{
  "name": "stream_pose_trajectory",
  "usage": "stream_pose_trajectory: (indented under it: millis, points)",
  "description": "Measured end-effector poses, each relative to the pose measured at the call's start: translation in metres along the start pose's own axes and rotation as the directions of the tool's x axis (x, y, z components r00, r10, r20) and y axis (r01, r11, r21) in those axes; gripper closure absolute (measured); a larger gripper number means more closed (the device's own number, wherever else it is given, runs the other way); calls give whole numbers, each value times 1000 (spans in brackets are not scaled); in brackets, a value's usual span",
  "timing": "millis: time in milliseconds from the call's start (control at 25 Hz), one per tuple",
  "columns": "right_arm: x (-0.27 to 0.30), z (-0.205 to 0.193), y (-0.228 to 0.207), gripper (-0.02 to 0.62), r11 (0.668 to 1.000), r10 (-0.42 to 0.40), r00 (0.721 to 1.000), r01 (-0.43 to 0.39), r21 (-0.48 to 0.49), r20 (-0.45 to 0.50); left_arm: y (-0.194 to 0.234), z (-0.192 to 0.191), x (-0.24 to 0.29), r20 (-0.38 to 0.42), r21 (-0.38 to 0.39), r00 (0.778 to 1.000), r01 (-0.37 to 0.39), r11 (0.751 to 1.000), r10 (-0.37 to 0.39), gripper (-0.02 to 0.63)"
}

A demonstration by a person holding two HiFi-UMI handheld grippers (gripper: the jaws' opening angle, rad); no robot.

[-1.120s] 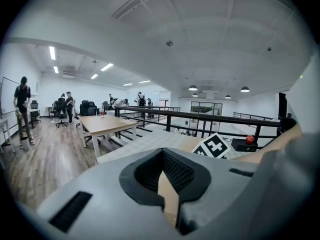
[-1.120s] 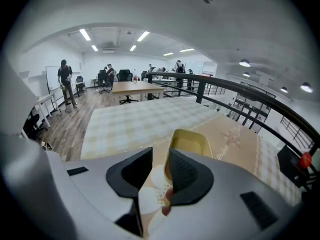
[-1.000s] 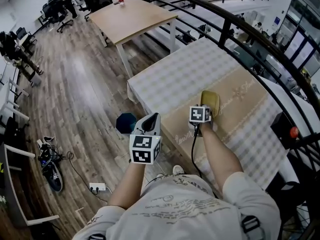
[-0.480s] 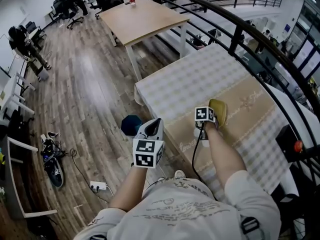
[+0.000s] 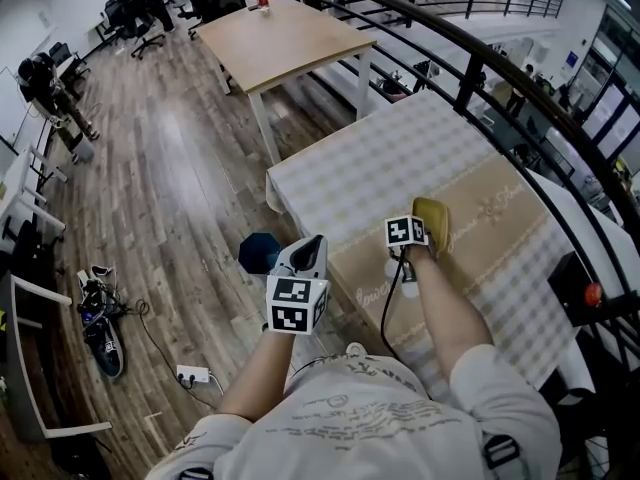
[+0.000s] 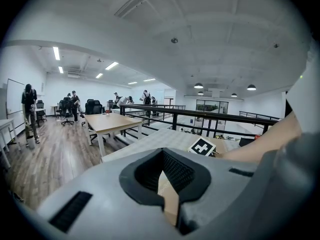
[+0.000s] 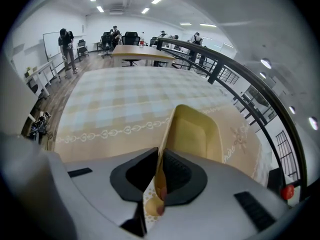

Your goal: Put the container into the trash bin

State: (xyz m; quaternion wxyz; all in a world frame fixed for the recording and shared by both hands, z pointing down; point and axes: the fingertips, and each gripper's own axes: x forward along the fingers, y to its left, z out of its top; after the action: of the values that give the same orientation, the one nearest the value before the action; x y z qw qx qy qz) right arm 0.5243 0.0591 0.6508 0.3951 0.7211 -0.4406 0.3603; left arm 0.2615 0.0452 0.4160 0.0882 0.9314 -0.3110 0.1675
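1. As the right gripper [image 5: 418,230] reaches down over the table [image 5: 380,158], right of centre in the head view, its jaws are closing on the yellow container [image 5: 432,218]
2. In the right gripper view, the right gripper [image 7: 159,176] has 1 thin side wall of the container [image 7: 197,134] running straight between its dark pads, pinched at the lower end
3. The container sits at the tan band of the checked tablecloth, near the table's lower edge in the head view, its hollow open to the right of the right gripper view
4. The left gripper [image 5: 309,244] hangs off the table, low in the centre of the head view, above the wooden floor [image 5: 170,188]
5. In the left gripper view, the left gripper [image 6: 167,194] has its jaws close together, only a thin wedge of background showing between them, nothing gripped
6. The dark round trash bin [image 5: 256,252] stands on the floor just left of the left gripper, partly hidden behind it, well apart from the container
7. A black railing [image 5: 470,53] curves along the table's far side
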Motion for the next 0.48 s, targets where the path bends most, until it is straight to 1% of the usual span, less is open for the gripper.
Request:
stream_pose_trajectory:
  millis: [240,400,480]
  points:
    - [-28,11,4,566,997,12,996,-5,-81,84,-6,0,1,12,-1,1000,19,1000,-19,606]
    - [-58,22,6,566,992,18,988,1,-125,154,-6,1,-2,17,-9,1000,26,1000,-26,606]
    - [-74,27,7,566,986,21,982,11,-167,189,-7,0,-3,19,-16,999,30,999,-30,606]
